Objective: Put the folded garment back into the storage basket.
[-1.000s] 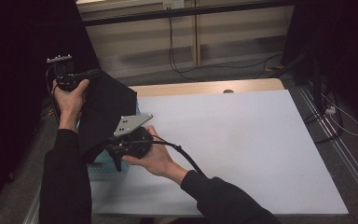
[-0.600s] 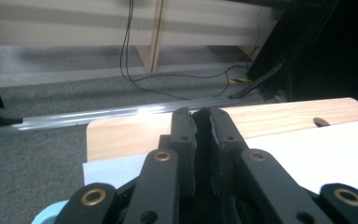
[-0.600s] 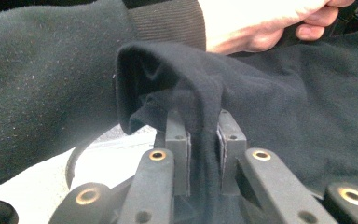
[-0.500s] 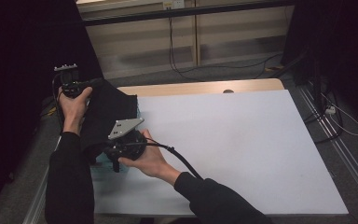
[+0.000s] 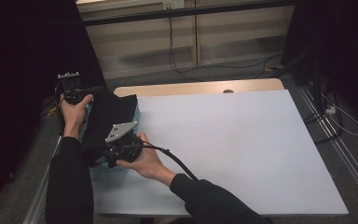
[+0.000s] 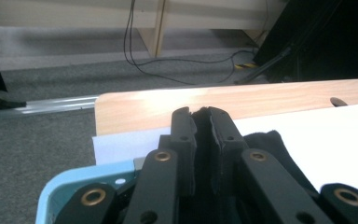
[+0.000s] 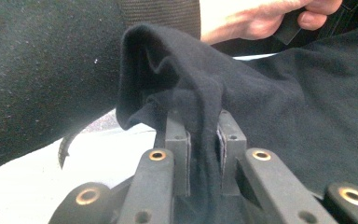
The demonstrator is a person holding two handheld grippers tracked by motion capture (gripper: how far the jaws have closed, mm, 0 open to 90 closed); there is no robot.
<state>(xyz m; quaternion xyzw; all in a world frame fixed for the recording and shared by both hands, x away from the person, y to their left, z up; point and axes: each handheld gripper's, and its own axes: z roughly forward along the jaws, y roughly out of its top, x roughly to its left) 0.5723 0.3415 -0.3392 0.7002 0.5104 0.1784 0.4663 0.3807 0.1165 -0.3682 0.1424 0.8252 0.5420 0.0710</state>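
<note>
Black cloth (image 5: 107, 119) hung slack between the two tongs, over a light-blue basket (image 5: 116, 169) at the table's (image 5: 242, 140) left edge. It looked soft, light and limp: it would drape, fold and sag, not hold shape.

Left tong (image 6: 201, 114): jaws nearly closed, pinching a thin edge of the cloth at their tips; the rest lay just behind and beside the jaws.

Right tong (image 7: 204, 122): jaws narrow, clamped on a bunched fold that rose above the tips and spilled over both sides.

Grip points: hems or corners, well apart, since a mid-panel pinch would probably gather extra layers.
</note>
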